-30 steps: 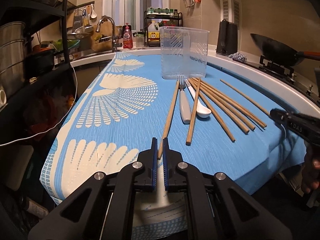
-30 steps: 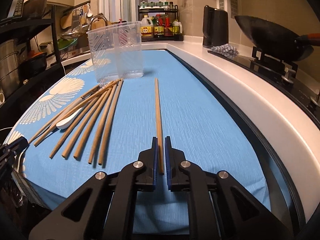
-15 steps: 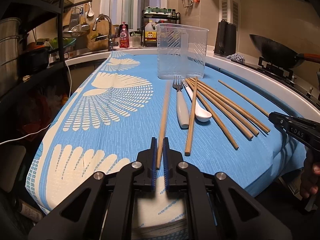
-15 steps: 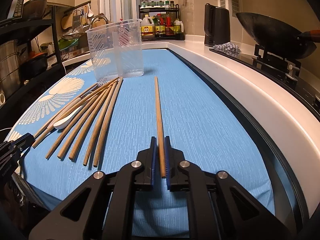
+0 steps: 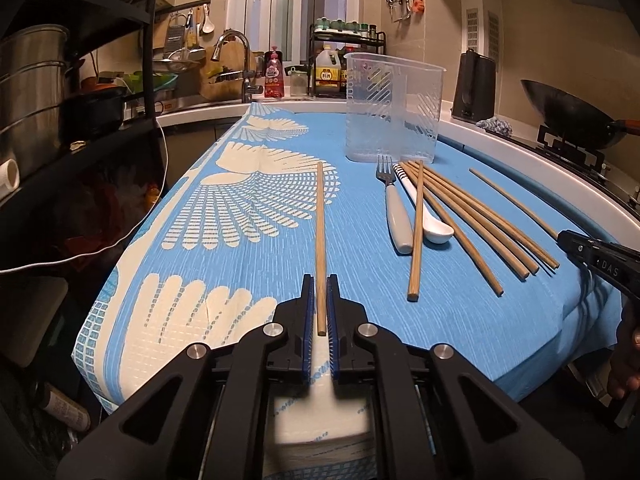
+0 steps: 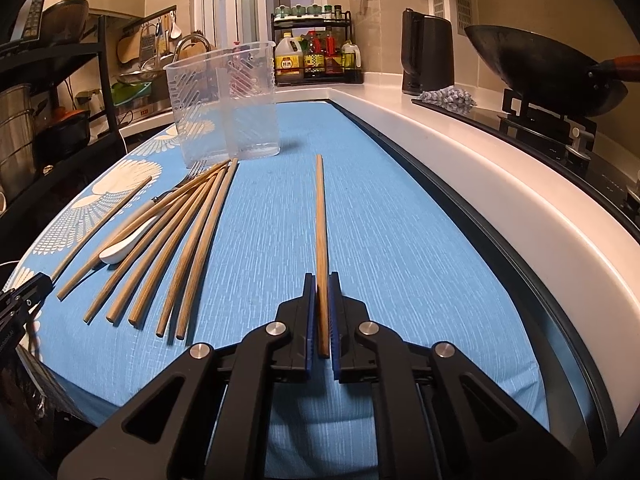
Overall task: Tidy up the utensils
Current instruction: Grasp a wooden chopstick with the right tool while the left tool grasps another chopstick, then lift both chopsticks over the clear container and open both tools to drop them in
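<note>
My left gripper (image 5: pixel 320 282) is shut on the near end of a wooden chopstick (image 5: pixel 320 232), which points away over the blue patterned cloth (image 5: pixel 248 216). My right gripper (image 6: pixel 321 280) is shut on another chopstick (image 6: pixel 320 220), held the same way. Between them, several more chopsticks (image 5: pixel 472 216), a grey-handled fork (image 5: pixel 394 204) and a white spoon (image 5: pixel 432 228) lie on the cloth. A clear plastic utensil holder (image 5: pixel 392 108) stands upright just behind them. In the right wrist view the same chopsticks (image 6: pixel 172 256) fan out at the left below the holder (image 6: pixel 228 108).
A white counter edge (image 6: pixel 500 184) runs along the right, with a wok (image 6: pixel 540 72) on a stove and a black kettle (image 6: pixel 428 52) beyond. A sink and tap (image 5: pixel 236 60) and a bottle rack (image 5: pixel 340 68) stand at the back. Dark shelves with pots (image 5: pixel 36 80) line the left.
The left gripper closed on the leftmost chopstick and lifted its near end, swinging it away from the fork. The right gripper took hold of the lone chopstick and raised its near end slightly.
</note>
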Motion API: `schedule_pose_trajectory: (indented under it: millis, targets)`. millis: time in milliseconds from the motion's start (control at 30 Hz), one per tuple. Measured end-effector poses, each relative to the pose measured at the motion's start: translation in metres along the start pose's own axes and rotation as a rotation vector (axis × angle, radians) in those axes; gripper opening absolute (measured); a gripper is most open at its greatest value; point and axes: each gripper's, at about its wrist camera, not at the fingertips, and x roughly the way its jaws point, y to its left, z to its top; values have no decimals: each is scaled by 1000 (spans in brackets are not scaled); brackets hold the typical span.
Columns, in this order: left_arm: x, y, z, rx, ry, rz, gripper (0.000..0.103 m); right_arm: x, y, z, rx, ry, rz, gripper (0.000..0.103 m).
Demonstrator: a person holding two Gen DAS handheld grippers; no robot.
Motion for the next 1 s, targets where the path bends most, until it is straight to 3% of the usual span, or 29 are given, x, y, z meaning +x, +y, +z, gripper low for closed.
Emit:
schedule_pose_trajectory:
  millis: [333,533,700,1000]
  targets:
    - [-3,-2,0,12,-11,11,5,-6,-2,5,-3,-13,-7,6]
    - [-26,-5,17,54,-98,23,5,-37,3,27,-45,-94,1,6]
    - [-45,-1,53,74,-191,29,5,-64,6,61,-79,-179,10,5]
    - [-49,10,132,62,-266,2,5,-67,4,127,-94,-211,49,5]
